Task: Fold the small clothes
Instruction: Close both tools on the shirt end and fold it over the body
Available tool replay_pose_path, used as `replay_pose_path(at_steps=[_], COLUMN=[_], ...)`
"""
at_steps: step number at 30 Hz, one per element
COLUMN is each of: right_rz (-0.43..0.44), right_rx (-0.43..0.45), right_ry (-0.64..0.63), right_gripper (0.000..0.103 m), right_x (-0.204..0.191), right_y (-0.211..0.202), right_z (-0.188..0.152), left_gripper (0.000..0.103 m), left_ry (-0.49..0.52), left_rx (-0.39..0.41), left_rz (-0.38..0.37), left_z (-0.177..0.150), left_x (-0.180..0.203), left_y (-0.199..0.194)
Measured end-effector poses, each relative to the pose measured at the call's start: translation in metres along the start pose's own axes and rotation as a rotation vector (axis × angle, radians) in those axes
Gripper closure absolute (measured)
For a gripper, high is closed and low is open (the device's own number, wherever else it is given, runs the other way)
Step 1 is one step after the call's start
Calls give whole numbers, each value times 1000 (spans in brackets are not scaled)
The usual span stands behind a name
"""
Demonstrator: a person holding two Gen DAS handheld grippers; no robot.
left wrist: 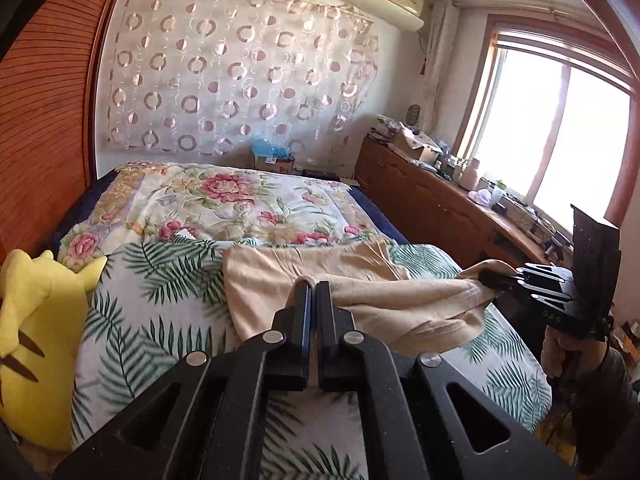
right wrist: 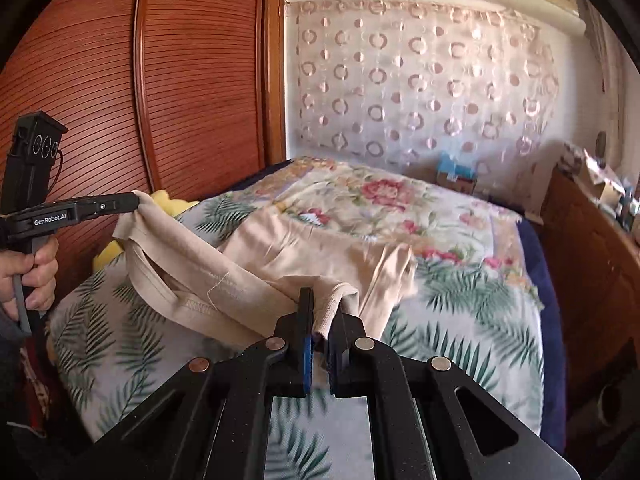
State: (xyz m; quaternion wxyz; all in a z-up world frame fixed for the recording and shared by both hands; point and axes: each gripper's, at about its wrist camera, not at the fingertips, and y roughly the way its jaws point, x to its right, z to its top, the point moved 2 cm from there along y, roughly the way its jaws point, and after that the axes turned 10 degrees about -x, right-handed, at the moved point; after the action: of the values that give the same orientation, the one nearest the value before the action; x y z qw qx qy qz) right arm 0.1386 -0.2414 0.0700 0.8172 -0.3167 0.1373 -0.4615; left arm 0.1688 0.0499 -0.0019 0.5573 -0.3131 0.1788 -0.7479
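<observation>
A beige garment (left wrist: pixel 276 276) (right wrist: pixel 280 252) lies partly on the bed, its near edge lifted and stretched between both grippers. In the left wrist view my left gripper (left wrist: pixel 314 286) is shut, with the cloth pinched at its tips. The right wrist view shows that same left gripper (right wrist: pixel 134 202) off to the left, gripping a corner of the garment above the bed. My right gripper (right wrist: pixel 322 304) is shut on another part of the edge, cloth bunched between its blue pads. It also shows at the right, as the right gripper (left wrist: pixel 490 278), clamping the fabric. A hand (right wrist: pixel 36 276) holds the left tool.
The bed has a leaf-print sheet (left wrist: pixel 160 320) and a floral quilt (left wrist: pixel 224 200) farther back. A yellow plush toy (left wrist: pixel 36 332) sits at the left edge. A wooden wardrobe (right wrist: pixel 180 80) stands on the left, a cluttered wooden cabinet (left wrist: pixel 432 200) under the window on the right.
</observation>
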Motion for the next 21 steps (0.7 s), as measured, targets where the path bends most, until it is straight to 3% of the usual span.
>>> replay_pose_path(at_steps=[12,20,21], right_rz=[-20,10,14], right_rx=[-73,-123,-123], right_ry=[-2,38,41], right_gripper=[98,98,91], right_x=[37,55,57], right_y=[108,153,153], right_z=[67,91,93], left_gripper=[100,100,100], left_ry=[-14,17,21], left_rx=[-72,-124,-127], left_rz=[67,120,123], left_z=[56,60,59], left_x=[-43,-53,-54], left_y=[88,128,130])
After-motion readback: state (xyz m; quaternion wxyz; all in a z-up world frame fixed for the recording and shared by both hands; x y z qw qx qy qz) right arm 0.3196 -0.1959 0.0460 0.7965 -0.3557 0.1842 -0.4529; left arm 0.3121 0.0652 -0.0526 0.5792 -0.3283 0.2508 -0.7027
